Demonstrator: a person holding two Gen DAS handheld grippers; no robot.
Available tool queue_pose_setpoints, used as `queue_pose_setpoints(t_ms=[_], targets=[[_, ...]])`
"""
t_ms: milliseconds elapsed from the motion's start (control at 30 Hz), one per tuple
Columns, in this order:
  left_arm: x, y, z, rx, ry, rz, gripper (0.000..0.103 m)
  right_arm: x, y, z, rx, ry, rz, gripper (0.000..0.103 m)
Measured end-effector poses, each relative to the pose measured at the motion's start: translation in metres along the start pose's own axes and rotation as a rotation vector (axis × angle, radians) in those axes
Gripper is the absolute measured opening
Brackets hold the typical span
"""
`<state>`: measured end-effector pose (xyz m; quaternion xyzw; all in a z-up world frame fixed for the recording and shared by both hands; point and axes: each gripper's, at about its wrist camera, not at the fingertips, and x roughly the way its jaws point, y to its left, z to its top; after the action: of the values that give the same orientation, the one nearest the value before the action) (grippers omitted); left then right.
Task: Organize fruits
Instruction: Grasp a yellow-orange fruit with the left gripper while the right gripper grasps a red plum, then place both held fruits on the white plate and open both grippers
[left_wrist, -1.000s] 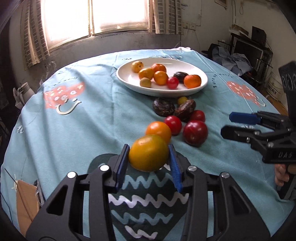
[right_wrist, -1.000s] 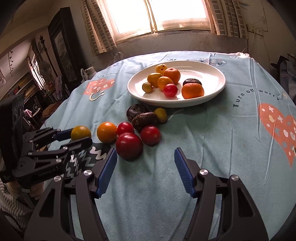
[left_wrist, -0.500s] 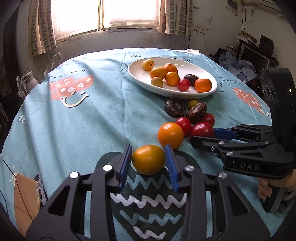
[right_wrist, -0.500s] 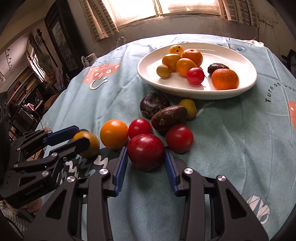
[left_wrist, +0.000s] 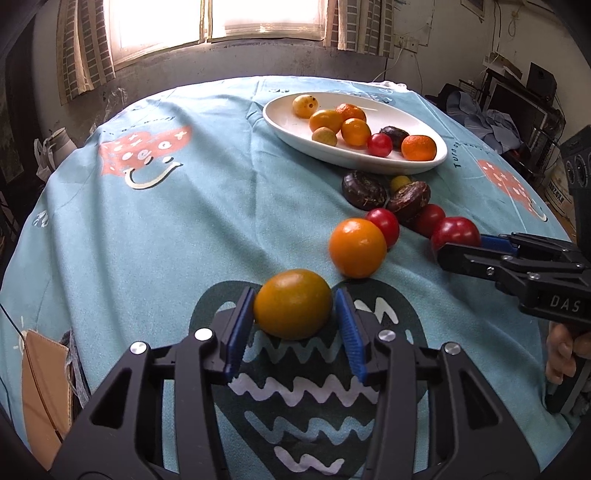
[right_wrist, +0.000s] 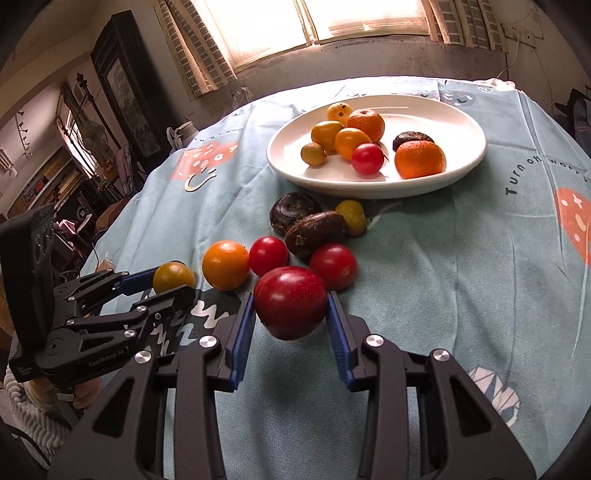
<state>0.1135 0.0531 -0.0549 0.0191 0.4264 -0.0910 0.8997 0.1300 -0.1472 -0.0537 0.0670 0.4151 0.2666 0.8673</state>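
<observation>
Left gripper (left_wrist: 294, 320): jaws opening around yellow tomato (left_wrist: 292, 303); right gripper (right_wrist: 291, 320): pinching red tomato (right_wrist: 290, 302), plate (right_wrist: 463, 168) beyond

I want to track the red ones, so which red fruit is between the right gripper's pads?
The largest, darkest red fruit, nearest the camera; the right gripper clamps it, while two smaller red ones lie behind on the cloth.

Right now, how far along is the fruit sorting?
Done: eight fruits sit on the white plate. In hand: right tongs grip a red tomato; left tongs, jaws opening, bracket a yellow tomato. Left: six more fruits on the tablecloth.
</observation>
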Motion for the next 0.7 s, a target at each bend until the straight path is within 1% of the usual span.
queue_pose_setpoints(t_ms=[100,167,200,267,367,433,500,567,633,667,700], targets=[[0.001,0.003,0.001,-0.019,0.008,-0.007,0.042,-0.011,-0.003,0.002,0.005,-0.033,0.0,0.039],[-0.005,0.002,0.008,-0.023,-0.02,-0.006,0.042,-0.022,-0.007,0.008,0.013,-0.068,-0.002,0.039],[-0.008,-0.001,0.015,-0.008,-0.038,-0.003,0.042,-0.027,-0.009,0.013,0.009,-0.086,-0.014,0.039],[-0.014,-0.009,0.036,0.021,-0.079,0.004,0.042,-0.033,-0.015,0.028,0.001,-0.112,-0.052,0.039],[-0.015,-0.023,0.076,0.057,-0.132,0.002,0.042,-0.037,-0.03,0.058,0.015,-0.142,-0.1,0.039],[-0.004,-0.03,0.101,0.058,-0.16,0.0,0.042,-0.032,-0.037,0.075,0.01,-0.163,-0.143,0.039],[0.013,-0.034,0.121,0.048,-0.155,-0.021,0.042,-0.021,-0.044,0.089,0.012,-0.158,-0.159,0.039],[0.032,-0.037,0.134,0.038,-0.142,-0.021,0.042,-0.008,-0.052,0.098,0.024,-0.147,-0.154,0.039],[0.049,-0.037,0.141,0.023,-0.126,-0.037,0.042,0.005,-0.054,0.102,0.01,-0.132,-0.121,0.04],[0.057,-0.036,0.144,0.013,-0.114,-0.044,0.042,0.013,-0.054,0.104,0.005,-0.117,-0.114,0.042],[0.064,-0.035,0.145,0.003,-0.106,-0.046,0.042,0.018,-0.055,0.104,0.005,-0.115,-0.116,0.051]])
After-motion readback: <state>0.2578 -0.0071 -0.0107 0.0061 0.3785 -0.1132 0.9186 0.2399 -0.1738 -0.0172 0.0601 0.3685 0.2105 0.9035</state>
